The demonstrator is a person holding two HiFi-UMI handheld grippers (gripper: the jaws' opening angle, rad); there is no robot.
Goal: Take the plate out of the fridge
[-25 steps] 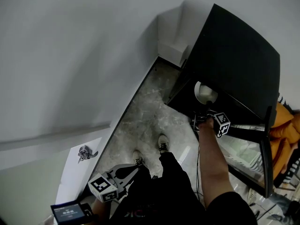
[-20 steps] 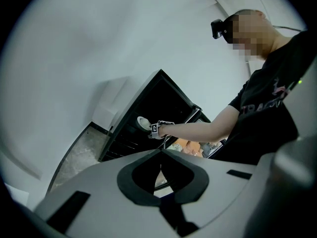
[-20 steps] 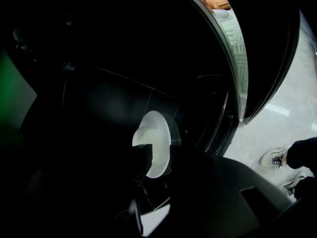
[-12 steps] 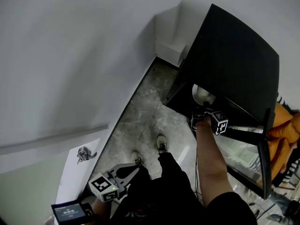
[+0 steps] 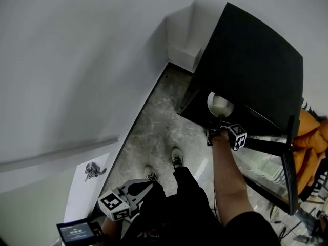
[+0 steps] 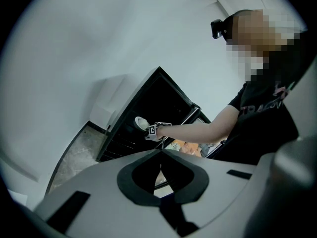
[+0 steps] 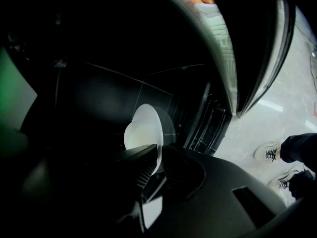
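Note:
A white plate [image 5: 220, 105] stands tilted on edge inside the dark open fridge [image 5: 256, 60]. My right gripper [image 5: 218, 129] reaches in at the end of a bare arm. In the right gripper view the plate [image 7: 143, 128] has its near rim between the two jaws of my right gripper [image 7: 157, 163], which are closing and press on it. My left gripper [image 5: 149, 182] hangs low by the person's leg, away from the fridge, jaws together and empty. From the left gripper view the plate [image 6: 140, 122] shows far off in the fridge opening.
The fridge door [image 5: 289, 158] stands open to the right, with an orange thing [image 5: 312, 142] beyond it. A white boxed corner [image 5: 182, 40] and a wall flank the fridge. The person's shoes [image 5: 178, 157] stand on the marbled floor [image 5: 159, 127]. A small screen [image 5: 77, 233] is at lower left.
The right gripper has stayed at the plate's near rim while the whole view has drifted a little to the left. The left gripper has not moved.

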